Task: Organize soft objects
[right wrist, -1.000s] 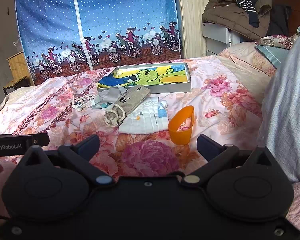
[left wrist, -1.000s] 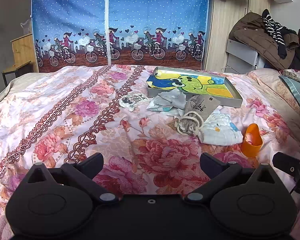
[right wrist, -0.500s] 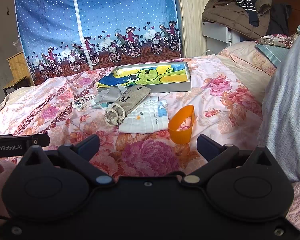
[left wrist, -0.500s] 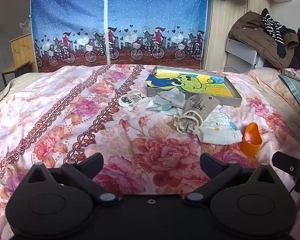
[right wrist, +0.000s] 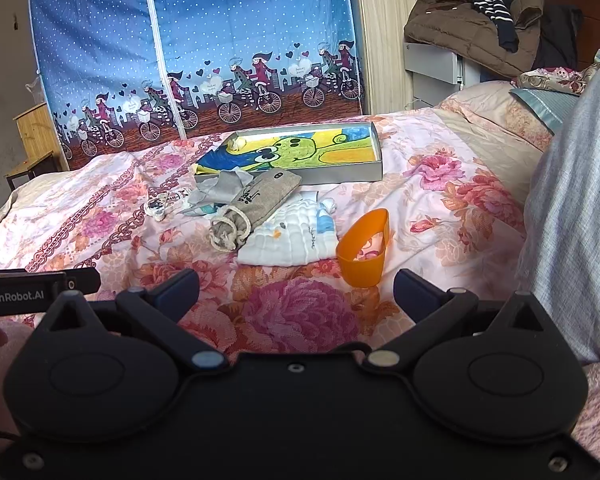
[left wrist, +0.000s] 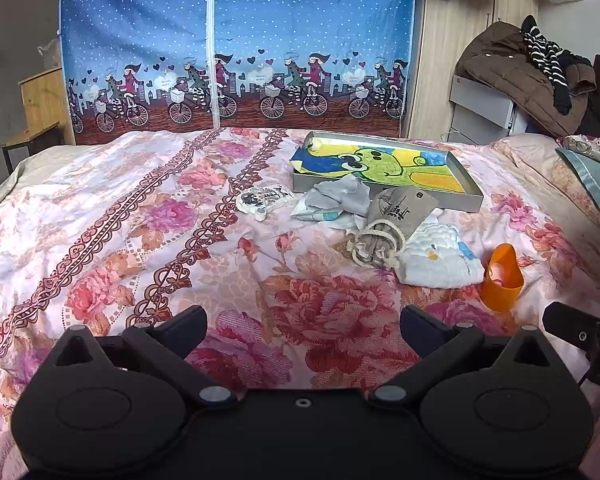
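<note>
Nothing had moved in the last second. Both the left gripper [left wrist: 302, 322] and right gripper [right wrist: 296, 286] hovered with fingers spread and empty; the soft cloths [left wrist: 440, 258] lay untouched on the bed [left wrist: 140, 220] beside the tray [left wrist: 470, 184], so sorting had not begun.

low wrist views, facing tray [left wrist: 384, 194], overlapping

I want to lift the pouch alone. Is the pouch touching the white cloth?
Touching. In the right wrist view the pouch lies with its lower edge overlapping the white cloth; no bedspread shows between them.
</note>
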`<act>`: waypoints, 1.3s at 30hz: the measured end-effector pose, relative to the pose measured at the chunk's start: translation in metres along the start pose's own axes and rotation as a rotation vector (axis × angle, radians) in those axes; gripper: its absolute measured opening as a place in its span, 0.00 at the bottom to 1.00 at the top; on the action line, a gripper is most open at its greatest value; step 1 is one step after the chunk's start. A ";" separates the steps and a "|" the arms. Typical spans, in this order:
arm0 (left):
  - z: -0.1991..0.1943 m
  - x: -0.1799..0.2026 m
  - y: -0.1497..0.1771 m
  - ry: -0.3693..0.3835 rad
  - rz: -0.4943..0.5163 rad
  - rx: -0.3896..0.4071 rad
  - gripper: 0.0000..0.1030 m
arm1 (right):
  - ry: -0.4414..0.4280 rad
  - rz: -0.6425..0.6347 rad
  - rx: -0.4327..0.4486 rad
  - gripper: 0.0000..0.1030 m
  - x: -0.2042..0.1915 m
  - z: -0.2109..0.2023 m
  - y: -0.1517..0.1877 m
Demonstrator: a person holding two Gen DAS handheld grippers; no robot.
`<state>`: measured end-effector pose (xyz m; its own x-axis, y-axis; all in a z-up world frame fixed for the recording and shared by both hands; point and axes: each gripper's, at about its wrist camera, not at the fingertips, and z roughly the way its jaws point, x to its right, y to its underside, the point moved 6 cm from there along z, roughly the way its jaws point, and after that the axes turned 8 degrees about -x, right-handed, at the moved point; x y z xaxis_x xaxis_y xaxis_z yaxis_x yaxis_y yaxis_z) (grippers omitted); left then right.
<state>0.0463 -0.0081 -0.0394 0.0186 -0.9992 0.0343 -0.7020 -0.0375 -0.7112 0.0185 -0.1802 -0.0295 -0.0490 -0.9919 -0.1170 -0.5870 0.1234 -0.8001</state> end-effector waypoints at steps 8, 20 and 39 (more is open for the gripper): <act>0.000 0.000 0.000 0.000 0.001 -0.001 0.99 | 0.000 0.000 -0.001 1.00 0.000 0.000 0.000; 0.000 0.001 0.001 -0.001 0.000 -0.001 0.99 | 0.001 -0.003 -0.002 1.00 0.000 -0.002 -0.001; 0.013 -0.008 0.000 0.016 -0.012 -0.034 0.99 | 0.045 0.002 -0.050 1.00 0.000 0.005 -0.002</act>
<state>0.0555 -0.0005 -0.0492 0.0163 -0.9984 0.0544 -0.7255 -0.0493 -0.6864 0.0232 -0.1802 -0.0310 -0.0860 -0.9921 -0.0909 -0.6261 0.1248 -0.7697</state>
